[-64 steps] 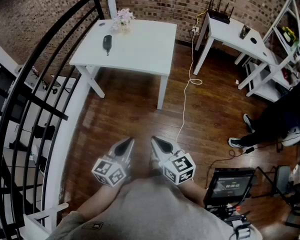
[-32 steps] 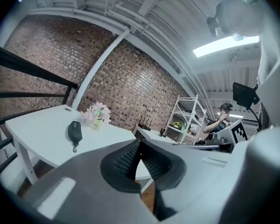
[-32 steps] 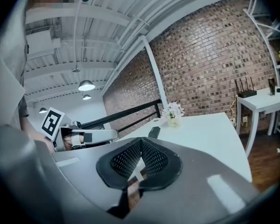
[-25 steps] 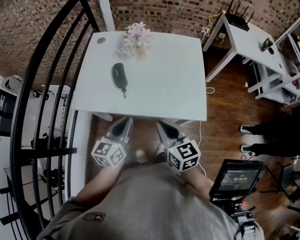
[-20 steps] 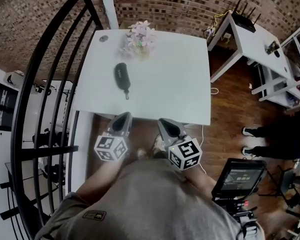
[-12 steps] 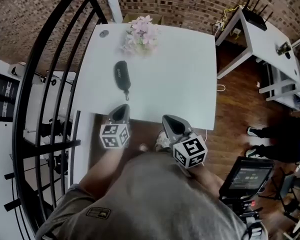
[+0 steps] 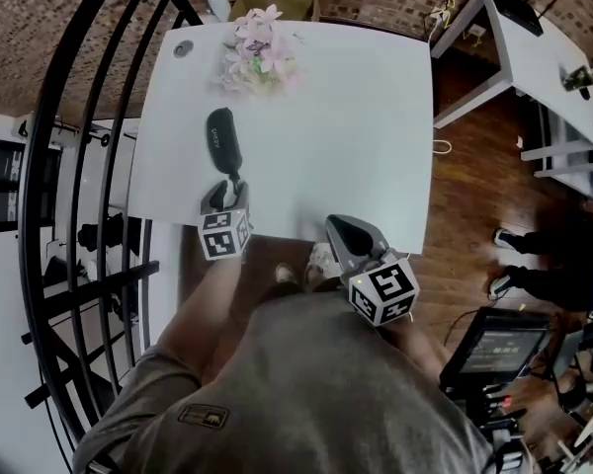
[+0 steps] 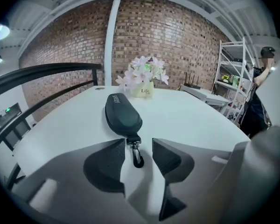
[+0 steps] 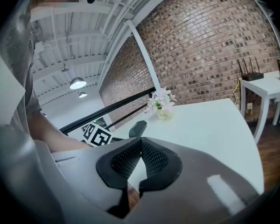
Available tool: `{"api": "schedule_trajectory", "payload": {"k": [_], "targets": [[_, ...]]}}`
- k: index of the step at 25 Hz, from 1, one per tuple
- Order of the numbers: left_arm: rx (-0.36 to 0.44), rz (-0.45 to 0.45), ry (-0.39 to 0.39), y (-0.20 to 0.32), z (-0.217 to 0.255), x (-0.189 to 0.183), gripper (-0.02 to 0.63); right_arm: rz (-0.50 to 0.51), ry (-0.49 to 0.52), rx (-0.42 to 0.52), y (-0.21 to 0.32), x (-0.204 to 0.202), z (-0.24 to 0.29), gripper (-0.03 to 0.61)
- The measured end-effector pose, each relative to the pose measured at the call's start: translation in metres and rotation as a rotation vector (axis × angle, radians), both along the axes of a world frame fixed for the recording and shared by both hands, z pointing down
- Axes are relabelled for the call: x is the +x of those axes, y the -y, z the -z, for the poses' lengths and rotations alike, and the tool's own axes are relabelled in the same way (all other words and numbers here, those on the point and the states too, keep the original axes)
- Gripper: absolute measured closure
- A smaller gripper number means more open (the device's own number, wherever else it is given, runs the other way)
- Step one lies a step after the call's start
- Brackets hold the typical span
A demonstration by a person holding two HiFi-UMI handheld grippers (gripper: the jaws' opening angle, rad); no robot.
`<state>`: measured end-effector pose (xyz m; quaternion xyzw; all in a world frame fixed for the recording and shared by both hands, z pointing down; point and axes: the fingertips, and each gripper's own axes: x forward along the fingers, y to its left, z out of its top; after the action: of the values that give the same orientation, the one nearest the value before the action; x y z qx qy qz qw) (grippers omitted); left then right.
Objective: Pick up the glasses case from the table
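Glasses case, dark, elongated, lies flat on the white worktop toward its left side.

Head view:
- Left gripper sits over the near edge of the worktop, tips just short of the case's near end. Its finger gap cannot be read from this angle.
- Right gripper is held near the same edge, well apart from the case.
- A bunch of pale flowers stands at the far side, beyond the case.
- A black railing curves along the left. A second white table stands to the right, and a monitor is at lower right.

Left gripper view:
- This fills in what the overhead angle lacks. The left gripper has its fingers moderately apart and gripping nothing.
- The case lies straight ahead with its end just beyond the tips. Its small metal clip trails back onto the worktop into the gap between the fingers.
- I cannot tell whether either finger touches the clip.
- The flowers turn out to sit in a small pale pot.
- A person stands by a shelf unit at far right.

Right gripper view:
- The right gripper has its ribbed fingers meeting at the tips with nothing between them.
- Past them, the far end of the case pokes up, with the left gripper's marker cube beside it.
- Only this view shows the ceiling lamp and a router on the side table.
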<state>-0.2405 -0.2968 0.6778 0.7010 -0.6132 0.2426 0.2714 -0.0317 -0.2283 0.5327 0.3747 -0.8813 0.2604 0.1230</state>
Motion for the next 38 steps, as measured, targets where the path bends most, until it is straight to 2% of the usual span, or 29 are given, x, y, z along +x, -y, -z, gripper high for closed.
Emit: {"api": "schedule_trajectory", "payload": {"k": [7, 12, 17, 18, 19, 24, 29, 38], "targets": [[-0.061, 0.03, 0.035, 0.014, -0.017, -0.005, 0.456, -0.024, -0.002, -0.016, 0.018, 0.016, -0.005, 0.566], [-0.074, 0.023, 0.051, 0.015, -0.018, -0.003, 0.454, -0.023, -0.001, -0.026, 0.024, 0.019, -0.008, 0.566], [-0.085, 0.037, 0.034, 0.015, -0.018, -0.004, 0.457, -0.015, 0.006, -0.021, 0.026, 0.02, -0.009, 0.566], [-0.085, 0.042, 0.03, 0.015, -0.018, -0.004, 0.468, -0.013, 0.006, -0.02, 0.026, 0.02, -0.01, 0.566], [-0.085, 0.045, 0.027, 0.015, -0.018, -0.004, 0.505, -0.01, 0.005, -0.02, 0.026, 0.02, -0.01, 0.566], [-0.081, 0.043, 0.022, 0.014, -0.016, -0.005, 0.508, -0.006, 0.002, -0.022, 0.025, 0.021, -0.011, 0.566], [-0.032, 0.045, 0.042, 0.006, 0.001, -0.014, 0.509, 0.016, 0.011, -0.012, 0.023, 0.016, -0.009, 0.566], [0.171, 0.015, 0.032, -0.007, 0.076, -0.026, 0.509, 0.036, 0.016, 0.03, 0.009, -0.008, 0.002, 0.566]]}}
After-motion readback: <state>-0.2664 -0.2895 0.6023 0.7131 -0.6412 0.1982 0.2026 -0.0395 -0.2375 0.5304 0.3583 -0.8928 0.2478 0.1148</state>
